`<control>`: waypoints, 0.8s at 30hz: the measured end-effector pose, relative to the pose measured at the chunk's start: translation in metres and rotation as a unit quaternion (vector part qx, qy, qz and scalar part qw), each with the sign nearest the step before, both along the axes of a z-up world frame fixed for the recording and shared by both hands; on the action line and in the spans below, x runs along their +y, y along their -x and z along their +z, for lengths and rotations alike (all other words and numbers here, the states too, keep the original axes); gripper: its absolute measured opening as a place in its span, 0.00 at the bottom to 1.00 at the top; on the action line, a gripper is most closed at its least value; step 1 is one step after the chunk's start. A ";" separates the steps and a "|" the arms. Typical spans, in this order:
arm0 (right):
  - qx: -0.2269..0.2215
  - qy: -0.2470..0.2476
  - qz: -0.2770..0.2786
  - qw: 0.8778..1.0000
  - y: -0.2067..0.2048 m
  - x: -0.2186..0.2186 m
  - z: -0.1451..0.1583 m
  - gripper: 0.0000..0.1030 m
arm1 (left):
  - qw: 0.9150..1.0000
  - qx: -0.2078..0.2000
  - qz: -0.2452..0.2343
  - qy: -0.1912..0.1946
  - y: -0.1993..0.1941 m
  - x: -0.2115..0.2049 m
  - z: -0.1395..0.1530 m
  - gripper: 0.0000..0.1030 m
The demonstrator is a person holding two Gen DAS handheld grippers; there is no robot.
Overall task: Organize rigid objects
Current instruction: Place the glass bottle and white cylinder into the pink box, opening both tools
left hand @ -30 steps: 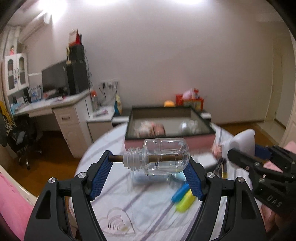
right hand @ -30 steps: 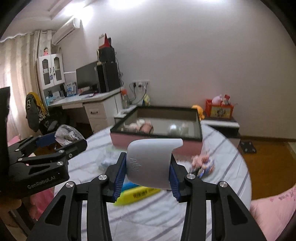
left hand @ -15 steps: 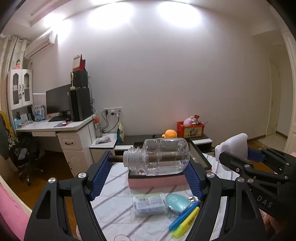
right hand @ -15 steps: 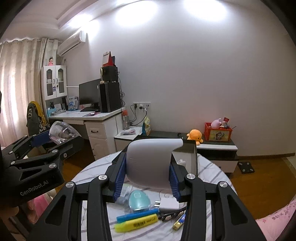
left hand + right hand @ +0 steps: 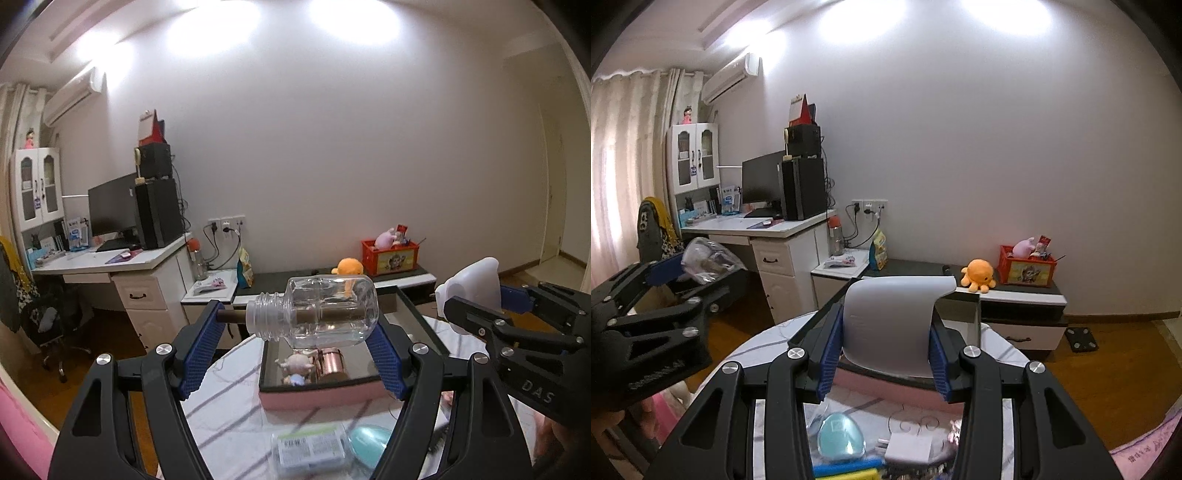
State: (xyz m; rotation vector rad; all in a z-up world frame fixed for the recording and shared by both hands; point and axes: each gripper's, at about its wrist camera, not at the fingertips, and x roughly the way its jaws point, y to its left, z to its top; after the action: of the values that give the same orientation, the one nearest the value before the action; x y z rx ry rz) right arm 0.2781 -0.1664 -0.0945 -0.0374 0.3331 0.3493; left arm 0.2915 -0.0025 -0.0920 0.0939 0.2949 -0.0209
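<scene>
**Room beyond the table**

A white desk (image 5: pixel 764 229) stands against the left wall, bearing a dark monitor (image 5: pixel 761 181) and a black computer tower (image 5: pixel 803 188); a white glass-door cabinet (image 5: pixel 692 158) rises beside it, a small doll (image 5: pixel 687 115) on top; an air conditioner (image 5: pixel 731 77) hangs near the ceiling; pale curtains (image 5: pixel 624 166) cover the far left; an orange plush octopus (image 5: pixel 979 272) sits just beside a red toy crate (image 5: pixel 1027 271) on a low dark-topped unit (image 5: pixel 1015 295); wall sockets (image 5: pixel 870 204) carry plugged cables.
</scene>
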 end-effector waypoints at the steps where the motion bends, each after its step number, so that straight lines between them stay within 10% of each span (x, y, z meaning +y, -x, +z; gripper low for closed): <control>1: 0.005 0.003 0.001 1.000 -0.009 0.001 0.000 0.42 | 1.000 0.005 -0.003 0.000 -0.010 -0.001 -0.001 0.74; 24: 0.237 0.103 -0.021 0.966 -0.233 0.011 -0.095 0.42 | 0.957 0.287 -0.040 -0.029 -0.265 -0.034 -0.115 0.74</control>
State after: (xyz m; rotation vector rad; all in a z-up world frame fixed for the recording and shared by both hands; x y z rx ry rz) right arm 0.5107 -0.1550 -0.1893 -0.1524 0.8436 0.2779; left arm 0.5569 -0.0369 -0.2069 0.1577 0.8734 -0.1208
